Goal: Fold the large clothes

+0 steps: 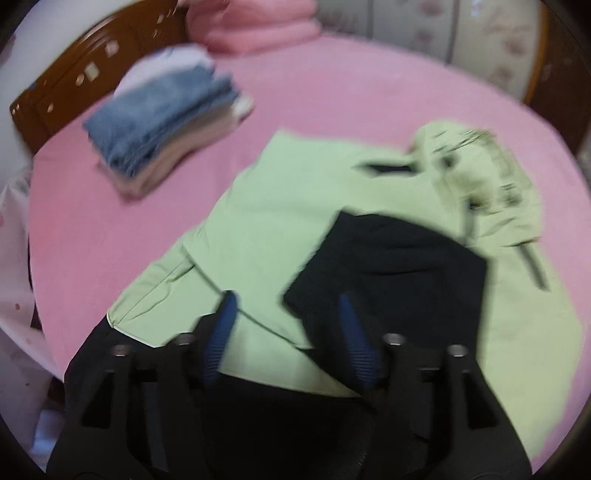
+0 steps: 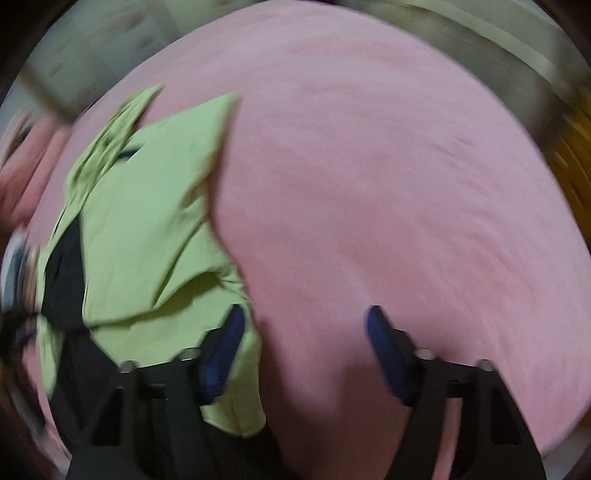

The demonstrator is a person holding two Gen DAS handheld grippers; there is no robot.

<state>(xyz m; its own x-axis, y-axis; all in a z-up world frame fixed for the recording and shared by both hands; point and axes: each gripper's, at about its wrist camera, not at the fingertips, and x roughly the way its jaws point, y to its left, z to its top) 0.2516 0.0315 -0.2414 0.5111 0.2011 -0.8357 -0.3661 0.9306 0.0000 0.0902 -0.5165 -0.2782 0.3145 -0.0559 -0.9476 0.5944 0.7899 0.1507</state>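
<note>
A light green jacket (image 1: 266, 206) with black panels lies partly folded on the pink bed sheet (image 1: 332, 92). A black sleeve (image 1: 399, 258) is folded over its middle, and the crumpled hood (image 1: 480, 177) lies at the far right. My left gripper (image 1: 288, 328) hovers over the jacket's near part with its jaws apart, and neither pad presses the cloth. In the right wrist view the jacket (image 2: 147, 206) fills the left side. My right gripper (image 2: 304, 343) is open at its right edge, mostly over bare sheet (image 2: 369, 184). Both views are blurred.
A stack of folded clothes (image 1: 162, 122), denim on top, sits at the far left of the bed. Folded pink blankets (image 1: 258, 26) lie by the wooden headboard (image 1: 74, 81). Floral padded panels (image 1: 443, 33) border the far side.
</note>
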